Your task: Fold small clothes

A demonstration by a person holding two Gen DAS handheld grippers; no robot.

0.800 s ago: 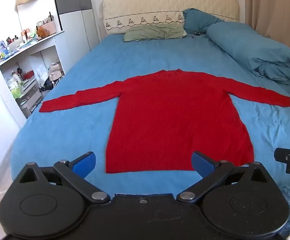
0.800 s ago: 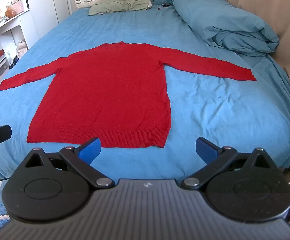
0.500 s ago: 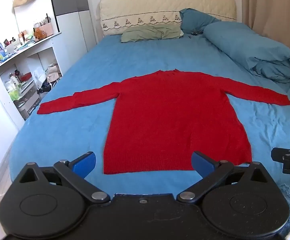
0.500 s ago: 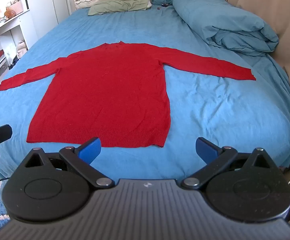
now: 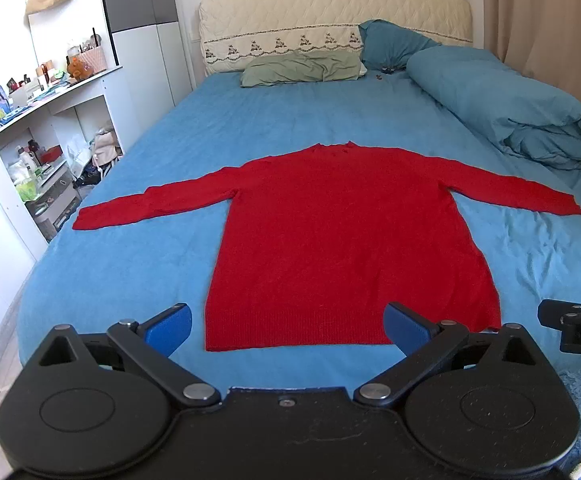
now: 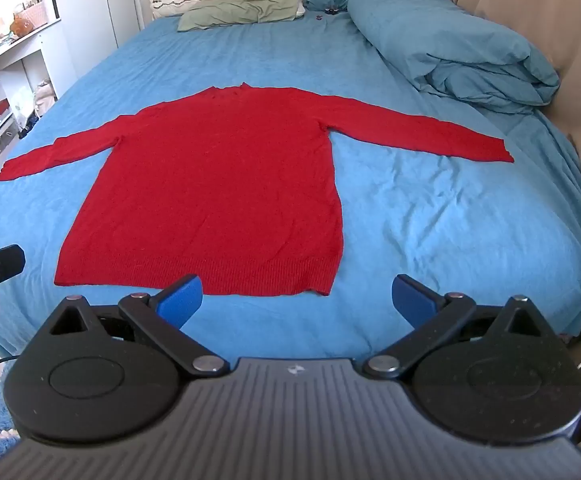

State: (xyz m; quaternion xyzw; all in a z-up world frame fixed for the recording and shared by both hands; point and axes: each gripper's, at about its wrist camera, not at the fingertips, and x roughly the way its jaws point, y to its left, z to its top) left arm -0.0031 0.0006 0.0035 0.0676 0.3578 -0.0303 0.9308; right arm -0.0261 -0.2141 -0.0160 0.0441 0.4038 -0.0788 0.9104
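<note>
A red long-sleeved sweater [image 5: 342, 240] lies flat on the blue bed, both sleeves spread out sideways, hem toward me. It also shows in the right wrist view [image 6: 218, 184]. My left gripper [image 5: 288, 330] is open and empty, hovering just in front of the hem. My right gripper [image 6: 296, 300] is open and empty, in front of the hem's right corner. Neither touches the cloth.
A rolled blue duvet [image 5: 502, 104] lies along the bed's right side. A green pillow [image 5: 302, 70] and a blue pillow [image 5: 390, 46] sit at the headboard. White shelves [image 5: 38, 140] full of items stand left of the bed. A curtain [image 6: 550, 20] hangs at right.
The left gripper's view has tilted downward a little, so the sweater sits lower in the frame. The right gripper has barely moved. Both stay open.
</note>
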